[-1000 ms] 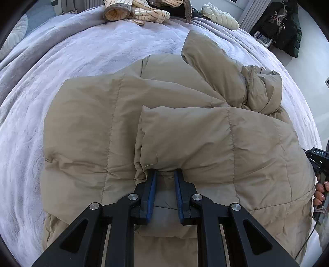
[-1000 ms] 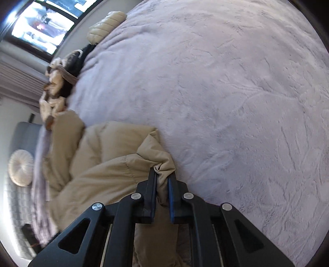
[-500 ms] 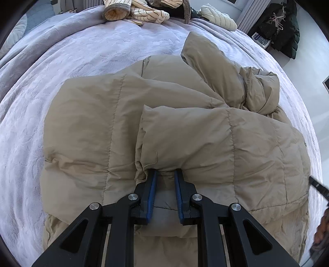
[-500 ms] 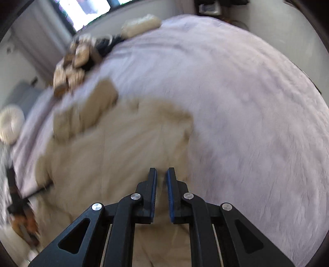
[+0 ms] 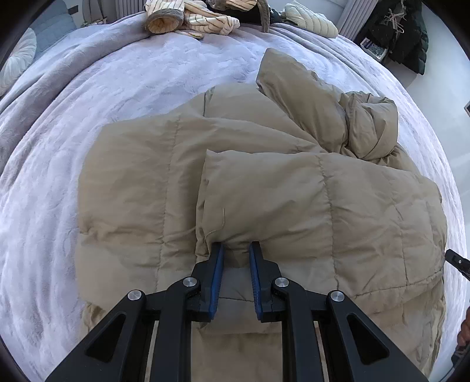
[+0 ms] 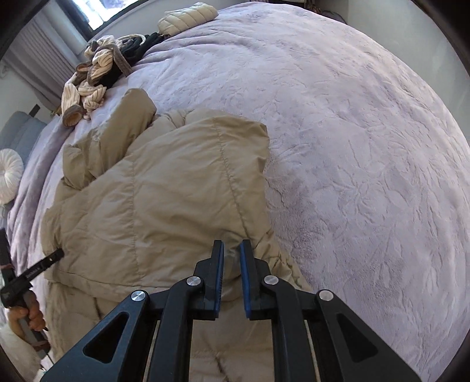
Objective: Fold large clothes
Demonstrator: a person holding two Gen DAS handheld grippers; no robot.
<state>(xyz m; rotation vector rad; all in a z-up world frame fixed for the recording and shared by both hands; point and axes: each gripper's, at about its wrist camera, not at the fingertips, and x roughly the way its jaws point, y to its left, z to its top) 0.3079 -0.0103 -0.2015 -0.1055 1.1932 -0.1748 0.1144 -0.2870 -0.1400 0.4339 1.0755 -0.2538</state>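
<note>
Tan quilted jacket (image 5: pixel 264 188) half-folded on bedspread (image 5: pixel 117 88).

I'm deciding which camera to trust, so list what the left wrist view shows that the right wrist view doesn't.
Only left wrist: a dark coat hanging by the wall, and the left hand-held gripper pinching a fold of the tan puffer jacket. Only right wrist: a window, and a hand gripping a handle. Both: that jacket, the striped clothes pile and the lilac bedspread.
</note>
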